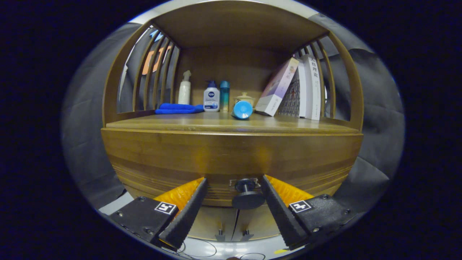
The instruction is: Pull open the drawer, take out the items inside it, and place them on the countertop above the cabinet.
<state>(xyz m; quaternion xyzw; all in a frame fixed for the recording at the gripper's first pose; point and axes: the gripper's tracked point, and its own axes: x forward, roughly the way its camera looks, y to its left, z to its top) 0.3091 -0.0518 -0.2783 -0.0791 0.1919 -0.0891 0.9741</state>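
A wooden cabinet fills the scene, with its drawer front (231,159) closed below the countertop (187,124). A dark round knob (247,196) sticks out of the drawer front on a short stem. My gripper (234,179) is open, its two fingers standing either side of the knob with a gap on each side; the right finger is nearer to it. The fingertips reach about level with the drawer front. The drawer's contents are hidden.
On the countertop stand a white spray bottle (184,92), a white pump bottle (211,98), a teal bottle (224,95), a folded blue cloth (177,108), a lying blue cup (242,109), a small lidded jar (244,98) and leaning books (293,90). Lower cabinet doors (231,220) sit beneath the drawer.
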